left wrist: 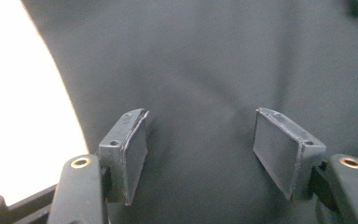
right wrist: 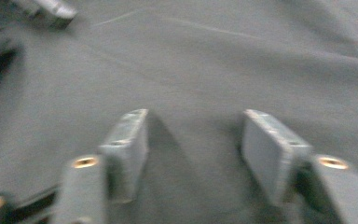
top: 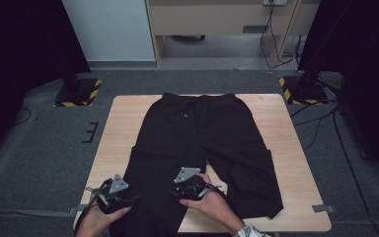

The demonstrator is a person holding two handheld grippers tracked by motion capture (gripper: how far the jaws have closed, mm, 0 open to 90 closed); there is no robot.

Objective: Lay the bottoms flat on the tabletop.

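Black pants lie spread flat on the table. I've got my left gripper and right gripper over one leg, both spread apart, pinching nothing.

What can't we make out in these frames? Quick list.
- Black trousers, high view: the left leg's hem runs off the bottom edge; fabric under both hands is covered.
- Left tool, left gripper view: jaws stand apart over cloth; whether the pads touch it is unclear.
- Right tool, right gripper view: motion blur hides contact with the cloth.
- Small tag near the waistband, high view: too small to read.
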